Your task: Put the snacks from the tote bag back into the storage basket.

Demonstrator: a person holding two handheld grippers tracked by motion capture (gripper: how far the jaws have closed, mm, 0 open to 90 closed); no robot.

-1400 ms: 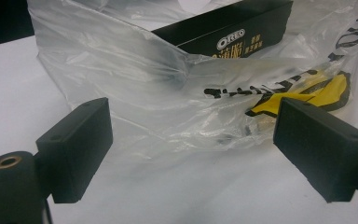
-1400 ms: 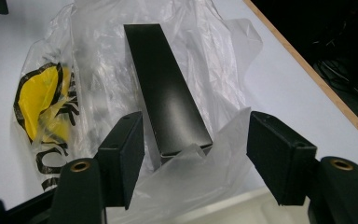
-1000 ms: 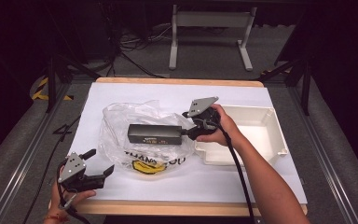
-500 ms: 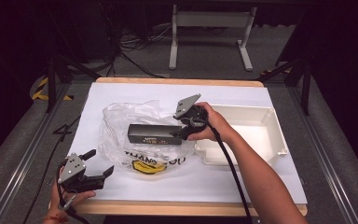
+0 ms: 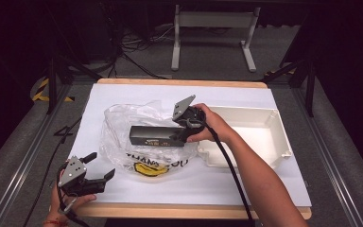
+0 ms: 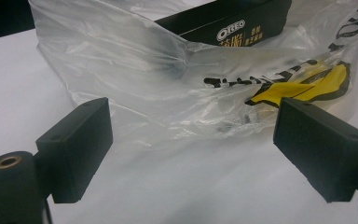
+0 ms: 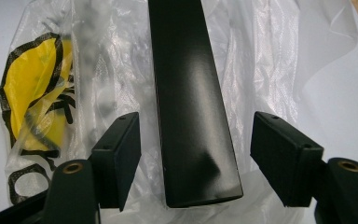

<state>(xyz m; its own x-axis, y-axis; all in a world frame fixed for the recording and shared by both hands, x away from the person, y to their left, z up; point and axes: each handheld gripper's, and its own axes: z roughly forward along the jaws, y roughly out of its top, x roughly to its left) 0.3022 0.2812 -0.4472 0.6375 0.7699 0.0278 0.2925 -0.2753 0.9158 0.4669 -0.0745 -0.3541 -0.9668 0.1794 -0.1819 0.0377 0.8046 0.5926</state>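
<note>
A long black Oreo box (image 5: 155,135) (image 7: 191,102) (image 6: 228,23) lies on top of a clear plastic bag (image 5: 137,142) (image 6: 168,88) (image 7: 42,107) printed with a yellow smiley and black letters. My right gripper (image 5: 183,134) (image 7: 193,163) stands open at the box's right end, one jaw on each side of it without touching. My left gripper (image 5: 103,169) (image 6: 191,154) is open near the table's front left corner, pointing at the bag's near edge with nothing between its jaws.
A white plastic tray (image 5: 274,142) sits right of the bag. White paper (image 5: 123,94) covers the table, and a wooden front edge (image 5: 194,211) shows. Cables and a metal stand base (image 5: 212,42) lie on the dark floor beyond.
My right gripper has slid left from the tray's edge to the box's right end, jaws now straddling it. The left gripper has stayed in place.
</note>
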